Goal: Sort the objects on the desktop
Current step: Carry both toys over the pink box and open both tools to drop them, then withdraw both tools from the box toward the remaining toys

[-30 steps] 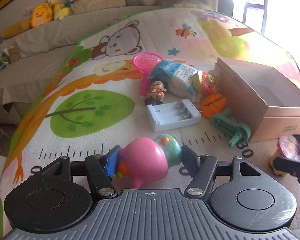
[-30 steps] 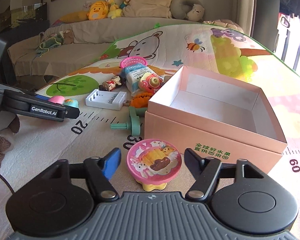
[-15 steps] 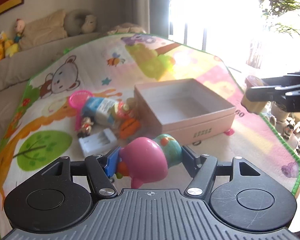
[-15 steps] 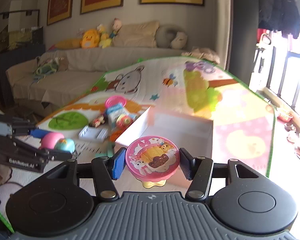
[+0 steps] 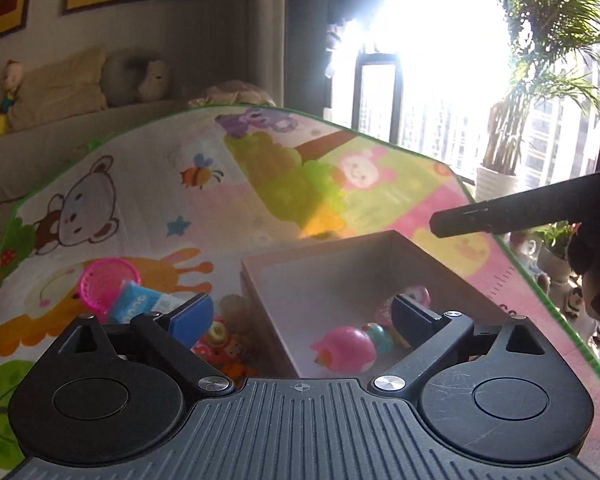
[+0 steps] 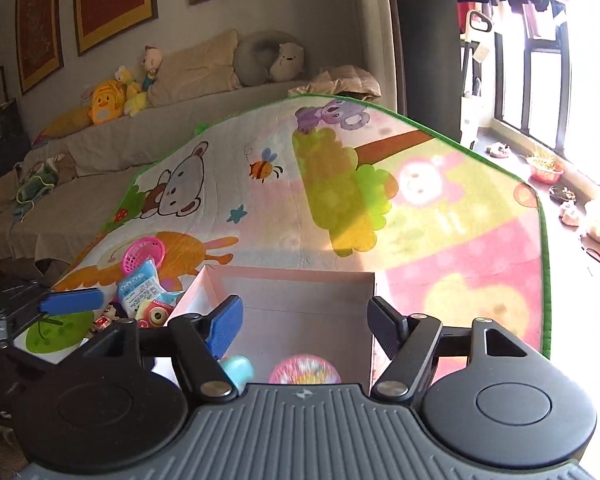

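Note:
My left gripper [image 5: 302, 316] hangs over the near left corner of the pink cardboard box [image 5: 380, 240]; its jaws are opening wide and hold nothing. The pink-and-teal toy [image 5: 346, 350] lies on the box floor below them. My right gripper [image 6: 306, 320] hovers above the same box [image 6: 288, 272], jaws opening with nothing between them. The round pink picture toy [image 6: 304, 370] rests in the box beneath it, beside the teal part of the other toy [image 6: 238, 368]. In the left wrist view a finger of the right gripper [image 5: 500, 212] reaches in from the right.
Left of the box several toys lie on the play mat: a pink basket [image 5: 106, 284], a blue-and-white packet [image 6: 140, 284] and a red toy camera [image 6: 156, 312]. A sofa with plush toys [image 6: 108, 100] stands behind. The mat's green edge [image 6: 544, 280] runs along the window side.
Both grippers rose and swung over the box, then opened. The pink-and-teal toy left the left jaws and the round pink toy left the right jaws; both now lie in the box.

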The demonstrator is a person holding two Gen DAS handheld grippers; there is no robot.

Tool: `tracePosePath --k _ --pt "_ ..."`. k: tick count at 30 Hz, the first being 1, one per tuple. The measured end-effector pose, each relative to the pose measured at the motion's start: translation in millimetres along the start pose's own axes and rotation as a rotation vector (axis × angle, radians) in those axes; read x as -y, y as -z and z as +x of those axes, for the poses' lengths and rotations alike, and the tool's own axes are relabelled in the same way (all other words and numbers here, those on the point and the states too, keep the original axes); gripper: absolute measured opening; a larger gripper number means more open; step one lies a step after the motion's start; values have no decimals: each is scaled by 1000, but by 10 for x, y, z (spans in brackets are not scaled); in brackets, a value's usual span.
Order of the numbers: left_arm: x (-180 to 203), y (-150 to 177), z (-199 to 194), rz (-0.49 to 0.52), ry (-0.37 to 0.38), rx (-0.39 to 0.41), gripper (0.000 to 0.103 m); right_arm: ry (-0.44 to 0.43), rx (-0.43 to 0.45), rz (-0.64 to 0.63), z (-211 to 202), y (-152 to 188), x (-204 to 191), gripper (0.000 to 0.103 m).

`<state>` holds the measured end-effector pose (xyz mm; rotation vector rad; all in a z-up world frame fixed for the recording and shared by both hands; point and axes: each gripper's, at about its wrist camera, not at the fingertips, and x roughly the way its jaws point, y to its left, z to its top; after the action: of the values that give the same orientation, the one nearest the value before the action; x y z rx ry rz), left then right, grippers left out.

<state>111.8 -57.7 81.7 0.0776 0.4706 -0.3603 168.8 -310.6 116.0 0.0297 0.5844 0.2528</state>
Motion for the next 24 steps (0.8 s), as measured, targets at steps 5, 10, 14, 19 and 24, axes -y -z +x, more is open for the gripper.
tracePosePath --k 5,10,14,19,24 --pt "-547 472 -187 -75 -149 -75 99 -59 -82 -30 407 -271 -430 71" --pt "-906 801 -332 -182 -198 -94 99 -197 -235 -41 1042 -558 -1247 82" --pt "-1085 913 -363 -271 -192 -84 99 -181 -314 -109 1797 -682 -1940 82" --pt "-1209 955 -320 -355 -168 -99 99 -35 -294 -237 2664 -726 -2447 68" --pt "-1255 972 -313 -395 -150 -122 100 -43 -436 -244 3075 -605 -2482 15"
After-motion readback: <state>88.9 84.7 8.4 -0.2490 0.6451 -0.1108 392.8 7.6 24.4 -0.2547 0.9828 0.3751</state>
